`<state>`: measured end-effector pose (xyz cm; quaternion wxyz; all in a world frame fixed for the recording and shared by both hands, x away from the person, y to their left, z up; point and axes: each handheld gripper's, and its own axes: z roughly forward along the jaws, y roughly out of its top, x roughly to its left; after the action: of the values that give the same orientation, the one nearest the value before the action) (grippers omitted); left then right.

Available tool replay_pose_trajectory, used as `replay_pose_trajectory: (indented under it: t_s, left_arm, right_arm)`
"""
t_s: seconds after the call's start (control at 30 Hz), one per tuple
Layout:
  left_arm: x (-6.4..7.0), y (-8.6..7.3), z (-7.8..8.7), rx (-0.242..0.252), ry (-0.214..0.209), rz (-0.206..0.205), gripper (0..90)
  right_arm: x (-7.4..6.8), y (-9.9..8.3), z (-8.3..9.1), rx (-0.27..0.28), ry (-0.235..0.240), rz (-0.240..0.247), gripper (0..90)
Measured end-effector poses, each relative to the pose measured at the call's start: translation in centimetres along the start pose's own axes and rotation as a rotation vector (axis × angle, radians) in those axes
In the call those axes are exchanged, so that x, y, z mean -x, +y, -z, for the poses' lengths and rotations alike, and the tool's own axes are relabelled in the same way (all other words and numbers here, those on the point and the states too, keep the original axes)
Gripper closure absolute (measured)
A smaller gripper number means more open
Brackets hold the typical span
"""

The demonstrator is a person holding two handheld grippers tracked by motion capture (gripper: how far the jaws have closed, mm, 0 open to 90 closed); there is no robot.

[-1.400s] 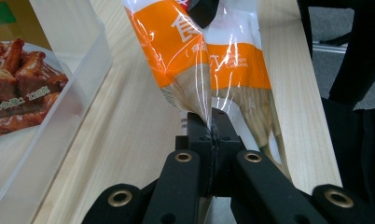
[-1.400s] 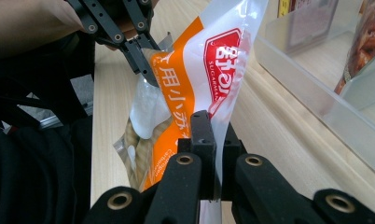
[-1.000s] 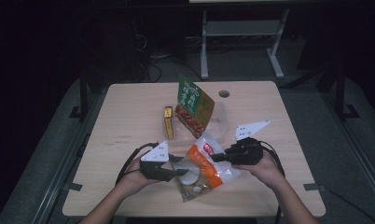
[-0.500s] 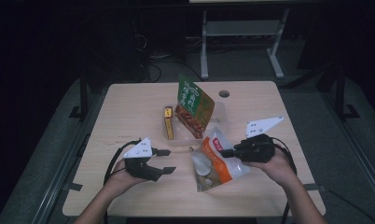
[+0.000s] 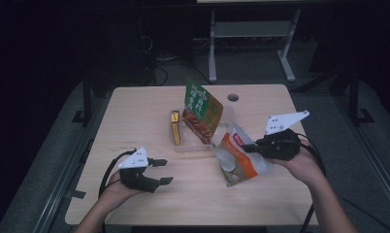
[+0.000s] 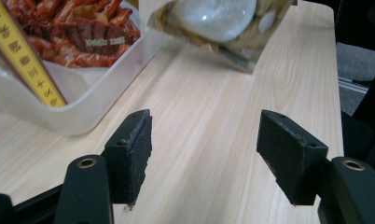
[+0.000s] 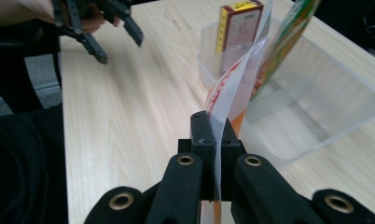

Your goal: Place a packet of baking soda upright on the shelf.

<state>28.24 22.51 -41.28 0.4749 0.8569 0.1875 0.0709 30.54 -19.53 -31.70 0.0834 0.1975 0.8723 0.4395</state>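
Note:
An orange and white snack bag (image 5: pixel 237 159) with pale round pieces hangs just above the table, pinched at its top edge by my right gripper (image 5: pixel 253 145), which is shut on it. In the right gripper view the bag's clear seam (image 7: pixel 232 109) rises from between the jaws of that gripper (image 7: pixel 212 140). My left gripper (image 5: pixel 163 171) stands open near the front left of the table, with nothing between its pads (image 6: pixel 132 154). The bag (image 6: pixel 223 23) shows far ahead in the left gripper view.
A clear plastic tub (image 5: pixel 183 144) at mid-table holds a tall green and red snack bag (image 5: pixel 202 110) and a slim yellow and red box (image 5: pixel 175 127). The tub (image 7: pixel 316 107) lies just beyond the held bag. A cable hole (image 5: pixel 233 97) is at the table's back.
The left gripper has let go of the bag and drawn back left, now open. The right gripper has carried the bag right and up toward the tub.

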Motion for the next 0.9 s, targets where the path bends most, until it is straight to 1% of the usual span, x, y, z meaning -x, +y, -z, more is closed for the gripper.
replay_pose_trajectory:
  t_s: [0.03,0.1,0.2,0.3,0.33,0.37,0.4,0.5,0.63,0.8,0.87,0.9]
  left_arm:
    - [0.0,-0.1,0.1,-0.010,0.002,0.003,34.7]
    - [-0.1,-0.3,0.1,-0.014,0.007,0.009,33.6]
    - [-0.2,-0.6,0.1,-0.028,0.000,0.021,30.2]
    - [-0.4,-1.0,-0.2,-0.052,0.002,0.030,26.9]
    - [-0.4,-1.1,-0.3,-0.060,0.004,0.040,26.3]
    - [-0.5,-1.1,-0.4,-0.064,0.009,0.032,25.6]
    - [-0.5,-1.2,-0.5,-0.066,0.006,0.048,24.9]
    - [-0.5,-1.3,-0.7,-0.072,0.004,0.055,24.1]
    - [-0.5,-1.4,-1.0,-0.083,0.002,0.050,23.8]
    - [-0.5,-1.5,-1.2,-0.090,0.010,0.043,23.8]
    - [-0.5,-1.6,-1.3,-0.099,0.011,0.042,23.8]
    - [-0.5,-1.6,-1.3,-0.105,0.014,0.035,23.8]
  right_arm:
    - [0.2,0.2,0.1,-0.004,-0.009,0.007,90.0]
    - [0.5,0.6,0.5,-0.008,-0.029,0.004,90.0]
    - [1.1,0.9,0.9,0.002,-0.046,-0.019,90.0]
    - [1.7,1.3,1.4,0.007,-0.066,-0.023,90.0]
    - [1.8,1.4,1.5,0.006,-0.070,-0.024,90.0]
    - [2.0,1.6,1.7,0.006,-0.075,-0.025,90.0]
    - [2.2,1.7,1.9,0.003,-0.083,-0.028,90.0]
    - [2.7,2.3,2.5,0.002,-0.099,-0.033,90.0]
    - [3.5,3.1,2.9,-0.002,-0.115,-0.029,90.0]
    - [4.5,4.0,2.6,-0.013,-0.140,-0.031,90.0]
    - [4.9,4.4,2.5,-0.015,-0.151,-0.032,90.0]
    - [5.1,4.7,2.5,-0.016,-0.159,-0.032,90.0]
